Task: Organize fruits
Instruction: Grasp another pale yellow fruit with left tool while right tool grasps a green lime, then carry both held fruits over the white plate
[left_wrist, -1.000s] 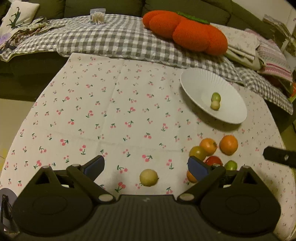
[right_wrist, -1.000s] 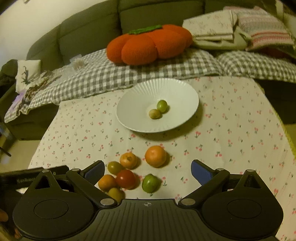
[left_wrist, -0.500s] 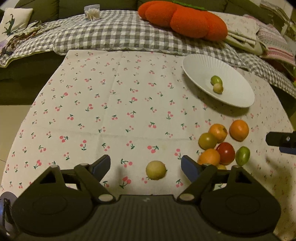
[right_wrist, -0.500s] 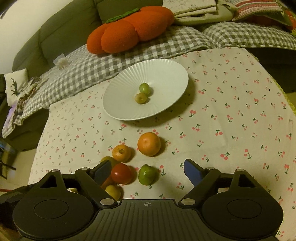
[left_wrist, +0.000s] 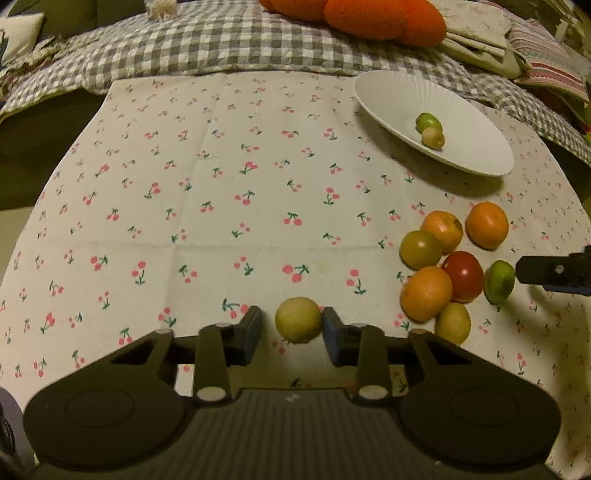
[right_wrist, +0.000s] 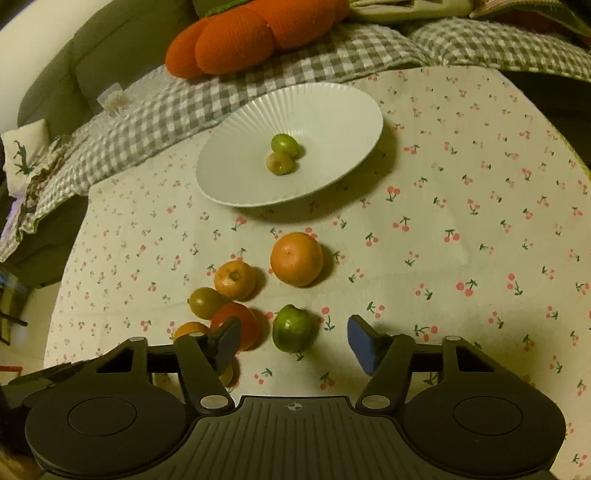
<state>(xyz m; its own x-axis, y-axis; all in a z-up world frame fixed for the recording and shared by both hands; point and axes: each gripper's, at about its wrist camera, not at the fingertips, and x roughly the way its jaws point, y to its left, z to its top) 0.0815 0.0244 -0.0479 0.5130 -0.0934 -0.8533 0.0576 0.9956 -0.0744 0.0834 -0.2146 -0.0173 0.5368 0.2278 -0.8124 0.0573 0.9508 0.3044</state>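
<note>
A pale yellow fruit (left_wrist: 298, 319) lies on the cherry-print cloth between the fingers of my left gripper (left_wrist: 291, 328); the right pad touches it and a small gap shows on the left. A green fruit (right_wrist: 292, 328) lies between the open fingers of my right gripper (right_wrist: 295, 341), apart from both. A white ribbed plate (right_wrist: 332, 110) holds two small green fruits (right_wrist: 282, 153). It also shows in the left wrist view (left_wrist: 399, 96). A cluster of oranges, a red tomato (left_wrist: 462, 275) and greenish fruits lies beside the green fruit.
A large orange (right_wrist: 296, 259) lies between the cluster and the plate. A grey checked blanket (left_wrist: 221, 40) and an orange pumpkin cushion (right_wrist: 255, 33) lie on the sofa behind the table. The table edge drops off at left and right.
My left gripper has moved forward around the yellow fruit and narrowed its fingers onto it. My right gripper has moved forward and down over the green fruit.
</note>
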